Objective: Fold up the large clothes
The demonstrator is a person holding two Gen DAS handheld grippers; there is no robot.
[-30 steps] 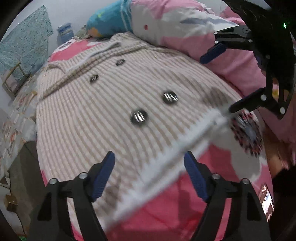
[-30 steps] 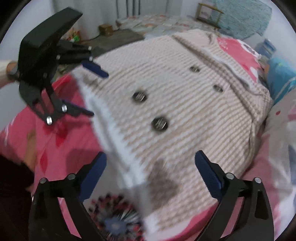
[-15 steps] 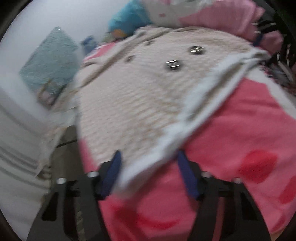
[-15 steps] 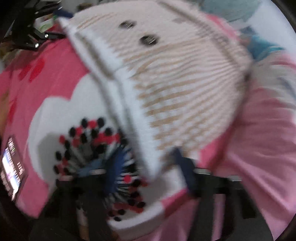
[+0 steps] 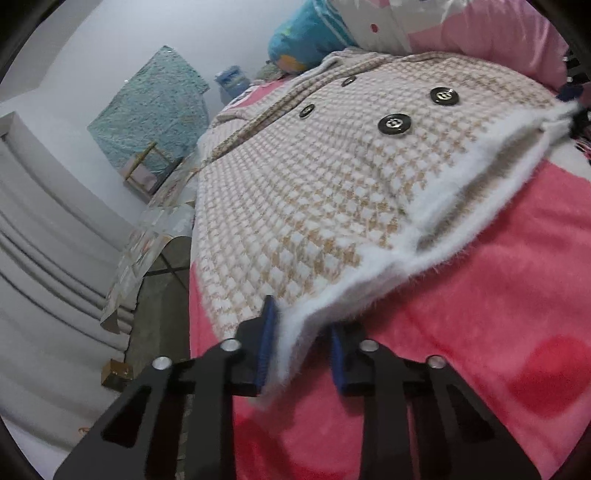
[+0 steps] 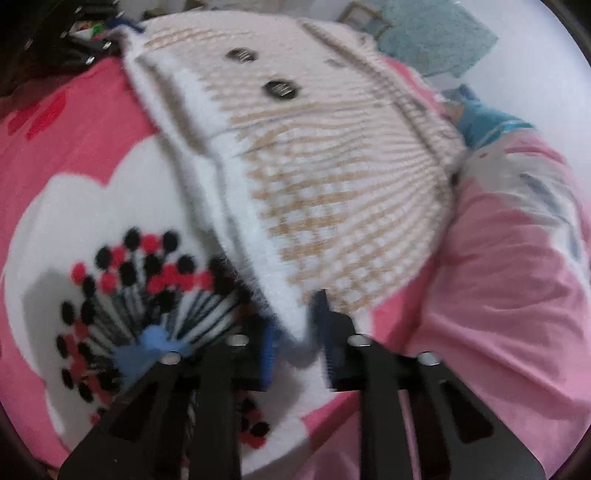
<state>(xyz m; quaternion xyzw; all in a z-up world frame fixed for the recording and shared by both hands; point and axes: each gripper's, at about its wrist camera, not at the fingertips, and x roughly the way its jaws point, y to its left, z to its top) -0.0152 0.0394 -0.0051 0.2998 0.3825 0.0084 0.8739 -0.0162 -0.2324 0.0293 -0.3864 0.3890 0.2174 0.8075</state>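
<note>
A beige and white houndstooth coat with dark metal buttons and a fluffy white hem lies on a pink bed. My left gripper is shut on the coat's left hem corner. My right gripper is shut on the hem's other corner; the coat spreads away from it. The hem between the two corners is lifted a little off the blanket. The left gripper also shows at the top left of the right wrist view.
A pink blanket with a white, red and black flower print covers the bed. Pink pillows and a blue cushion lie behind the coat. The bed's left edge drops to a grey floor by a wall.
Both grippers have moved down to the hem corners and closed on them. They were open above the coat a second ago.
</note>
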